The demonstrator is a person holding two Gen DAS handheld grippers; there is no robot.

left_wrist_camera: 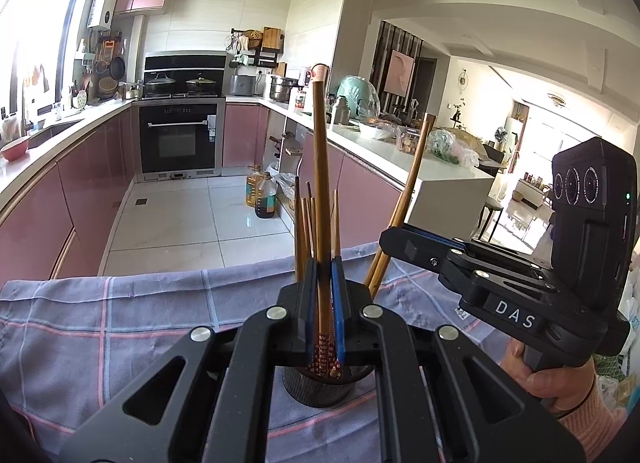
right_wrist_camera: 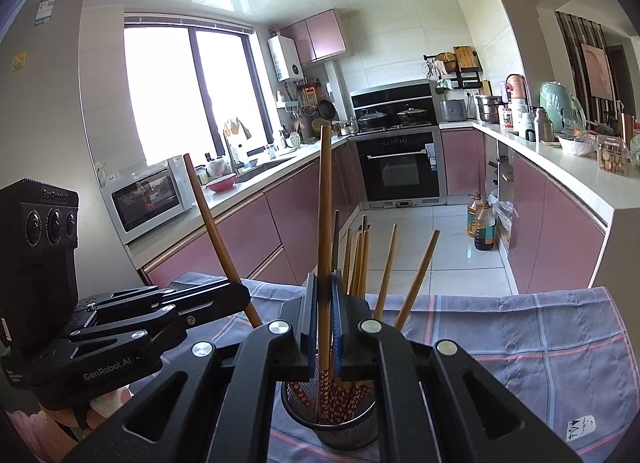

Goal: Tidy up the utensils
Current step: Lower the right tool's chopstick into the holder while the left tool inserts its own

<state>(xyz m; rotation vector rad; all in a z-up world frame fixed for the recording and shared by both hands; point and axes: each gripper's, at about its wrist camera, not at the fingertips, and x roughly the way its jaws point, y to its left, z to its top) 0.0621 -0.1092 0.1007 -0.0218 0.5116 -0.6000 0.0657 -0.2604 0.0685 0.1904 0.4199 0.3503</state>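
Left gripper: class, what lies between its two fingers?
In the left wrist view, a chopstick stands clamped between the left gripper's fingers, its patterned end reaching down into the mesh holder.

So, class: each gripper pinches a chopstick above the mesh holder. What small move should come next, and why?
Probably lower the left gripper slightly and open it. Its chopstick stands upright with the patterned end already inside the mesh holder, so release should drop it among the others. The right gripper can follow with its chopstick.
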